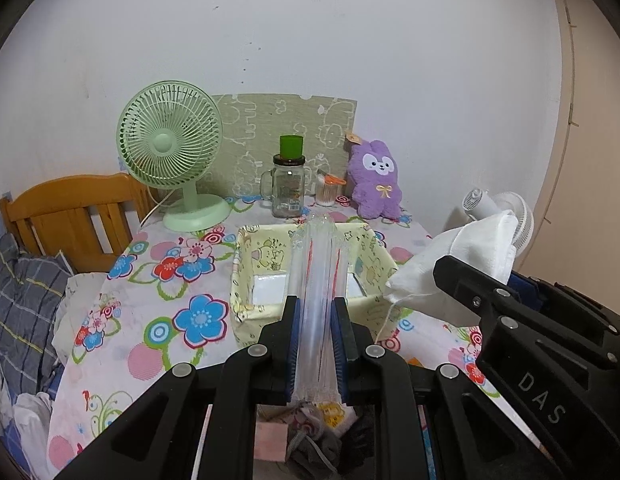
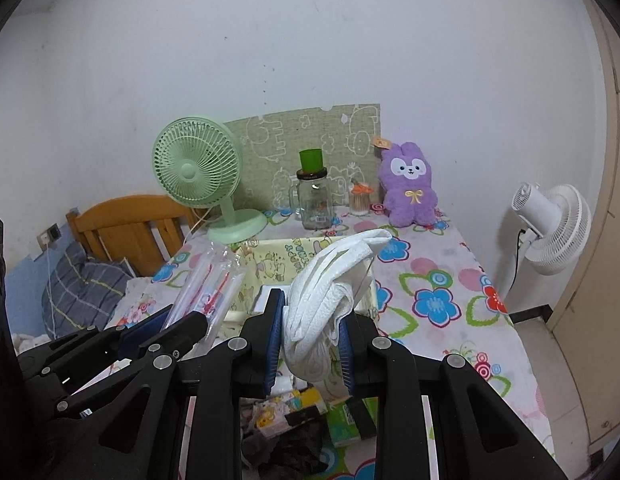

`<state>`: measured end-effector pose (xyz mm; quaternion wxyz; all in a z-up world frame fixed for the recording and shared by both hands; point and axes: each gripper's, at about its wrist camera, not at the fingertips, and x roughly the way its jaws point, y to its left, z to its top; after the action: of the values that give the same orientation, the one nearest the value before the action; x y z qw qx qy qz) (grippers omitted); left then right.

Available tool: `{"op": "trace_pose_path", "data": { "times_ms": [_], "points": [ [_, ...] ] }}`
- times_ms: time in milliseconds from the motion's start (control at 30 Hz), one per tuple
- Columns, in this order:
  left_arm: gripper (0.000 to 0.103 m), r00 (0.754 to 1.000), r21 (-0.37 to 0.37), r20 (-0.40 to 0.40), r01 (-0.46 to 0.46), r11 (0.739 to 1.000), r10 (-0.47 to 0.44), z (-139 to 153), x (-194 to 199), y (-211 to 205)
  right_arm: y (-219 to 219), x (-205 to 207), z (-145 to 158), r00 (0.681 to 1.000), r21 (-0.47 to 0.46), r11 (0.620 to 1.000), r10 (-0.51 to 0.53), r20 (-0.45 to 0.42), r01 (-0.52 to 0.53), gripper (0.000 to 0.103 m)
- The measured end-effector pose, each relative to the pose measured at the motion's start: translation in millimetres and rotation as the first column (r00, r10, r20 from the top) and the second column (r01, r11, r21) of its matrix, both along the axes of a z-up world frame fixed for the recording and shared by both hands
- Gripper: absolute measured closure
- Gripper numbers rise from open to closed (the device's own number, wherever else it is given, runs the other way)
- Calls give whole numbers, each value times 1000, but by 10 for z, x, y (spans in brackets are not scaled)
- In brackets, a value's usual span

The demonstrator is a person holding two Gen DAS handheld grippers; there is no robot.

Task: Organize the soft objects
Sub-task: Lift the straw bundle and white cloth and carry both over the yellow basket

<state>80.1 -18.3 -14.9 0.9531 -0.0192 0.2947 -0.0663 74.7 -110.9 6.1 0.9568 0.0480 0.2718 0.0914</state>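
Observation:
My left gripper (image 1: 317, 312) is shut on a clear plastic packet (image 1: 318, 264) with red stripes inside, which sticks forward over a pale yellow fabric basket (image 1: 246, 268). To its right, my right gripper (image 1: 493, 278) holds a bunched white cloth (image 1: 465, 252). In the right wrist view the right gripper (image 2: 311, 320) is shut on the white cloth (image 2: 333, 276), which hangs above the basket (image 2: 278, 254). My left gripper (image 2: 178, 320) and the packet (image 2: 210, 284) show at the left. A purple plush rabbit (image 1: 375, 178) (image 2: 409, 188) sits upright at the table's back.
On the floral tablecloth (image 1: 158, 320) stand a green desk fan (image 1: 170, 152), a glass jar (image 1: 288, 188) topped by a green cup, and a small swab jar (image 1: 325, 192). A white fan (image 2: 549, 228) stands at the right, a wooden headboard (image 1: 70, 212) and pillow at the left. Socks and tissue packs (image 2: 294, 404) lie below the grippers.

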Motion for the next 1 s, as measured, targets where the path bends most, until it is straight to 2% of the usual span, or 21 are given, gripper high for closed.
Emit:
{"op": "trace_pose_path", "data": {
  "times_ms": [300,1000],
  "points": [
    [89,1000,7,-12,-19,1000,19,-17,281,55,46,309,-14,1000,5,1000,7,-15,-7,75],
    [89,997,30,-61,-38,999,40,-183,1005,68,87,1105,-248,998,29,999,19,-66,-17,75]
  ]
}}
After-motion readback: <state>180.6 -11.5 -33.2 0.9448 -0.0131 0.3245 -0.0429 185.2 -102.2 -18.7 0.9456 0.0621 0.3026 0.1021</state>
